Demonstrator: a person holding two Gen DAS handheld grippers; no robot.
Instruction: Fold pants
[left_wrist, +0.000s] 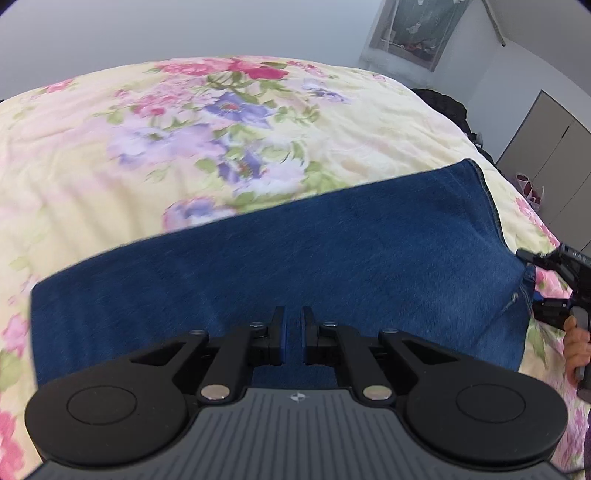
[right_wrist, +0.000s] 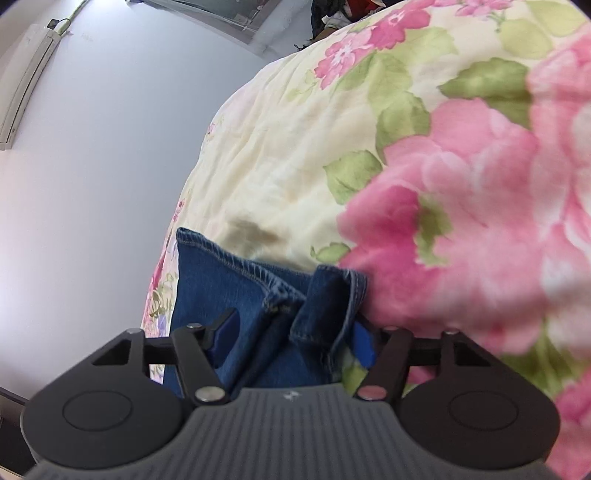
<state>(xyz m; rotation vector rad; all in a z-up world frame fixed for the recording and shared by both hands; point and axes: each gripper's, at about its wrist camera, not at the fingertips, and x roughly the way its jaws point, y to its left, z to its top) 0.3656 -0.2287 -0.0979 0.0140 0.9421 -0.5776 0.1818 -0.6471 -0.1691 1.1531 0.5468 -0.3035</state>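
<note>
Blue denim pants (left_wrist: 295, 258) lie folded flat in a long band across a floral quilt (left_wrist: 129, 147) on the bed, running left to right in the left wrist view, hem edge at the far right.

Left gripper (left_wrist: 293, 334) hovers over the near edge of the pants, jaws drawn together with only a thin slit between the pads; no cloth visibly pinched between them.

Right gripper (right_wrist: 295, 336) sits at the bunched end of the pants (right_wrist: 229, 291), jaws apart, a folded denim flap with stitched seams standing between them; pads not pressing on it as far as can be seen. In the left wrist view the right gripper (left_wrist: 554, 284) shows at the right end of the pants, a hand (left_wrist: 578, 343) gripping its handle.

Quilt (right_wrist: 295, 147) is cream with pink roses. Grey wall (right_wrist: 92, 147) behind, an air conditioner (right_wrist: 27, 74) high up at the left of the right wrist view.
</note>
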